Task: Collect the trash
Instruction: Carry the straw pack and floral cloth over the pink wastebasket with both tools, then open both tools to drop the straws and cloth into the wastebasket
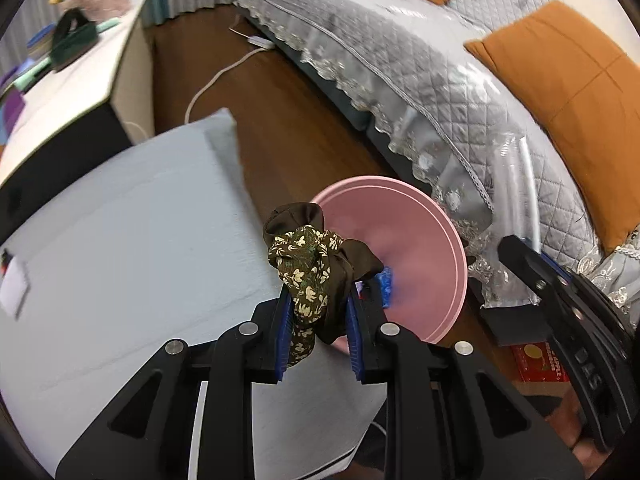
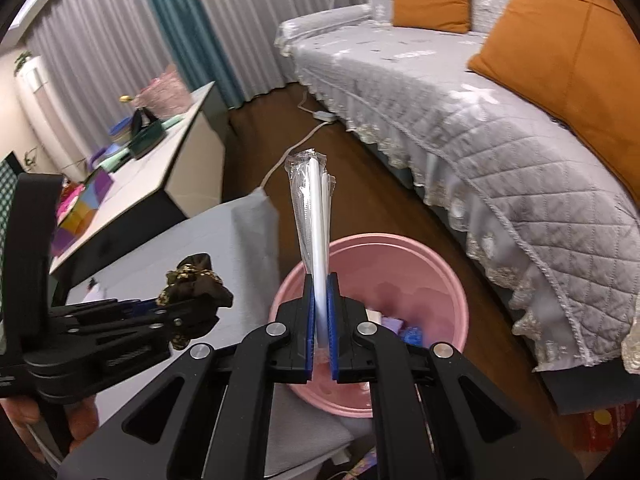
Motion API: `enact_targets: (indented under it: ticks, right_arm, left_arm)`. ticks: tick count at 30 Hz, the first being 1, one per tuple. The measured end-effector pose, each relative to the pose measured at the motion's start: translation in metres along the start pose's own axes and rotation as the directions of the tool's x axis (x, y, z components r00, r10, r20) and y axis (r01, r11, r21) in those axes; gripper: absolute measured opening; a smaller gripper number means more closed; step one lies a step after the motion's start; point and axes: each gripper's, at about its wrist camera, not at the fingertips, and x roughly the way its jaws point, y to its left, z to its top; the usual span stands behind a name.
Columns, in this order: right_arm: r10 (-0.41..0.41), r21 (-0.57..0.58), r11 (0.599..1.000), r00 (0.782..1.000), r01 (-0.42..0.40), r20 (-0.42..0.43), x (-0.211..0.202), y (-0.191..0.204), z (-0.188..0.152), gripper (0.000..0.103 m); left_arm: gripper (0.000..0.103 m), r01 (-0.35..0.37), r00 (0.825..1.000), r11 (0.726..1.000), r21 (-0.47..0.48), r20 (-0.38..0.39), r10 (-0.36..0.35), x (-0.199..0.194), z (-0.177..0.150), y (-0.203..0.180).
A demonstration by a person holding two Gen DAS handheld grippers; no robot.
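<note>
My left gripper (image 1: 320, 300) is shut on a dark brown scrunchie with a cream flower print (image 1: 308, 268). It holds it at the table's edge, beside the rim of a pink trash bin (image 1: 432, 240). The left gripper and scrunchie (image 2: 192, 280) also show at the left of the right wrist view. My right gripper (image 2: 320, 284) is shut on a clear plastic wrapper with white straws (image 2: 314, 216), held upright above the pink bin (image 2: 440, 280). The bin holds blue and purple scraps (image 2: 412, 334).
A grey-covered table (image 1: 132, 240) lies to the left. A sofa with a grey quilted cover (image 2: 480, 132) and orange cushions (image 2: 560, 52) runs along the right. A white cabinet with clutter (image 2: 168, 148) stands behind. A white cable (image 1: 224, 76) crosses the wooden floor.
</note>
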Motion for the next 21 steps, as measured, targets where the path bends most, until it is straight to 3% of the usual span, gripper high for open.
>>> enact_targets:
  ticks: [6, 16, 20, 21]
  right_arm:
    - [-0.054, 0.067, 0.996, 0.996, 0.058, -0.067, 0.022, -0.034, 0.000, 0.006]
    - [-0.089, 0.060, 0.993, 0.987, 0.098, -0.137, 0.044, -0.038, -0.003, 0.009]
    - [-0.116, 0.083, 0.988, 0.981, 0.130, -0.158, 0.052, -0.042, -0.002, 0.014]
    - [-0.123, 0.091, 0.986, 0.979, 0.139, -0.165, 0.054, -0.044, -0.002, 0.017]
  left_arm:
    - [0.023, 0.038, 0.998, 0.999, 0.028, -0.045, -0.037, 0.031, 0.009, -0.021]
    - [0.024, 0.042, 0.997, 0.998, 0.054, -0.070, -0.038, 0.065, 0.018, -0.034]
    - [0.031, 0.053, 0.996, 0.998, 0.047, -0.080, -0.049, 0.071, 0.021, -0.033]
    - [0.041, 0.054, 0.995, 0.998, 0.042, -0.086, -0.051, 0.073, 0.021, -0.032]
